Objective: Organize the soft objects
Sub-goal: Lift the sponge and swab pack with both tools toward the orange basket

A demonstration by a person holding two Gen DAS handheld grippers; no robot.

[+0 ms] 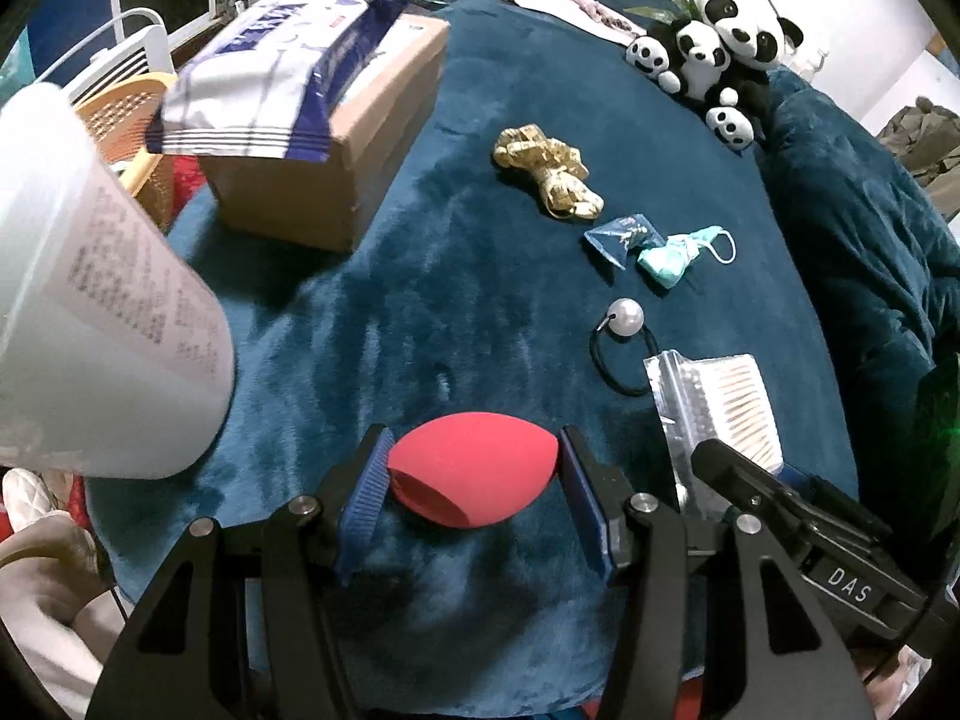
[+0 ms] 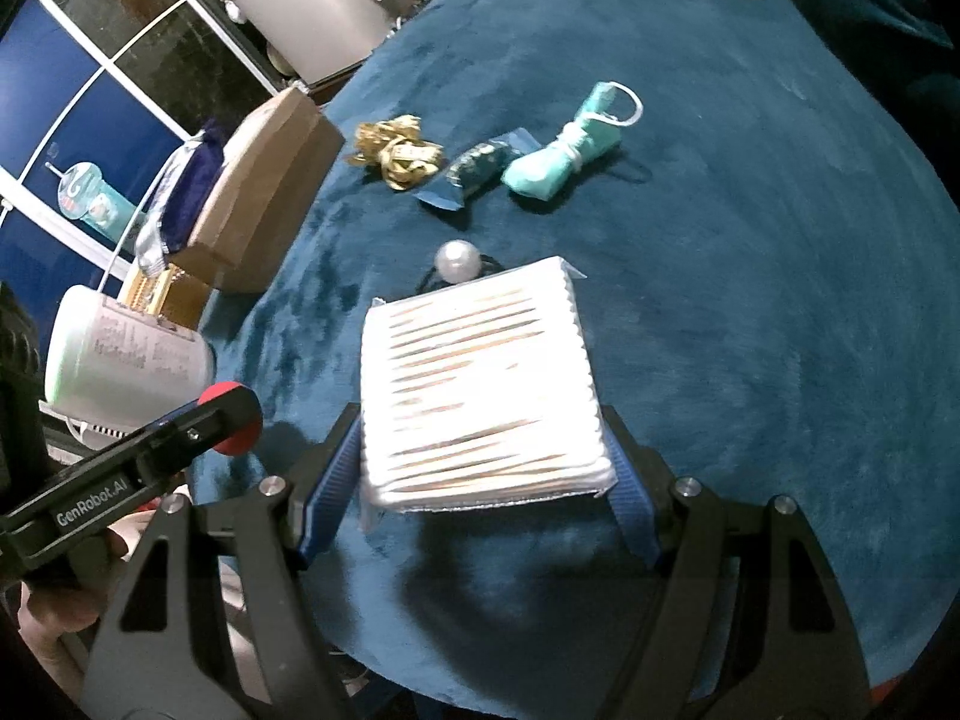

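Squeezing a red sponge between its pads, the left gripper holds something light and squashy, while the right gripper clamps a cotton swab pack by its sides.

Two texts can be read. "DAS" stands in white letters on the black body of the right gripper, seen to the right of the left gripper's fingers. "GenRobot.AI" stands in white on the black body of the left gripper, seen to the left of the right gripper's fingers. The print on the white tub and on the blue and white pack is too blurred to read.
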